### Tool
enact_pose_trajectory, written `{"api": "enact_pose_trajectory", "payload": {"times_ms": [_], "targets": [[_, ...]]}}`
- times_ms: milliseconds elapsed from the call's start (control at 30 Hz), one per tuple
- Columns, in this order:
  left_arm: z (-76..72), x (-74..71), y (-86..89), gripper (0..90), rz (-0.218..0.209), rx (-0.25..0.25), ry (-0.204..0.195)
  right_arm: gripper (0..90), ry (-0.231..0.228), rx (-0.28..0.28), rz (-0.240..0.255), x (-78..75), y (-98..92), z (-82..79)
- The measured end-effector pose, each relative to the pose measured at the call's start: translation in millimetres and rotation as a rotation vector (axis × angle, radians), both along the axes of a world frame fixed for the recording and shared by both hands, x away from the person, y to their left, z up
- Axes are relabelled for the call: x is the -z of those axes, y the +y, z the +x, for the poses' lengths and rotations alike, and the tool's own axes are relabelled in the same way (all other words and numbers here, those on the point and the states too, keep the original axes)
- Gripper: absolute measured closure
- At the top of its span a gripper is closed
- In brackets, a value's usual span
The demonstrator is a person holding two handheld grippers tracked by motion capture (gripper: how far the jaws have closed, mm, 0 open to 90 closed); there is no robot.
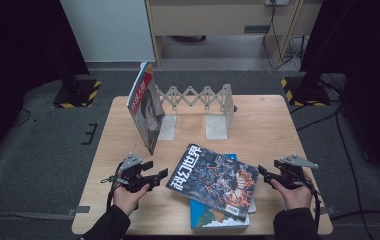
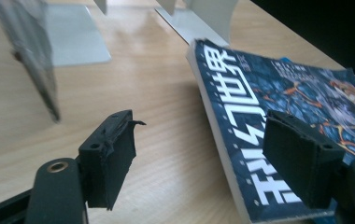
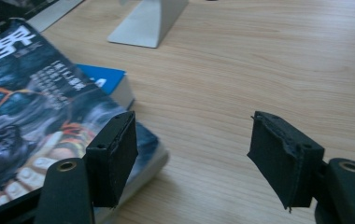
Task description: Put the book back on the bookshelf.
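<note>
Two tools are held low at either side of a dark-covered magazine (image 1: pixel 213 181), which lies flat near the front edge of the table (image 1: pixel 268 125) on top of a blue book (image 1: pixel 218 220). The magazine is seen skewed, its long axis running from the corner nearest the metal book rack (image 1: pixel 198 107) down toward the person's right, with the white-lettered spine edge turned to the left tool (image 1: pixel 159 175). That tool is placed just beside the spine edge; in the left gripper view one pad (image 2: pixel 301 158) is seen over the cover and the other (image 2: pixel 110 158) over bare wood, so the edge is straddled but not pressed, and the jaws are parted with nothing grasped. The right tool (image 1: pixel 263 172) is held just off the magazine's opposite edge, its jaws likewise released and empty, one pad (image 3: pixel 115 156) overlapping the cover's corner in the right gripper view. The left tool is judged marginally the nearer. Both forearms are brought in from the front, the hands level and the tools pointed inward at the magazine. Behind the magazine, a second magazine (image 1: pixel 145 107) is propped upright against the rack's left end.
</note>
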State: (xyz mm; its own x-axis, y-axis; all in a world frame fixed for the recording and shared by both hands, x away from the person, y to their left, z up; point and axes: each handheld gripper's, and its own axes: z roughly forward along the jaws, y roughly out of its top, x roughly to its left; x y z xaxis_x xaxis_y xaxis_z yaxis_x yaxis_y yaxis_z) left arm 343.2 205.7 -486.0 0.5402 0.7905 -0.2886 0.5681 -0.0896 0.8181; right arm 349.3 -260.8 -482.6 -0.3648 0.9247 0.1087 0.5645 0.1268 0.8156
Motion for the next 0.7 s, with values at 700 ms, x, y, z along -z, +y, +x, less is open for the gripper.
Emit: {"api": "enact_pose_trajectory", "payload": {"times_ms": [700], "targets": [[-1.5, 25.4, -27.3, 21.8, -0.017, 0.112, 0.145, 28.3, 0.043, -0.111, -0.004, 9.4, 37.1, -1.9]]}}
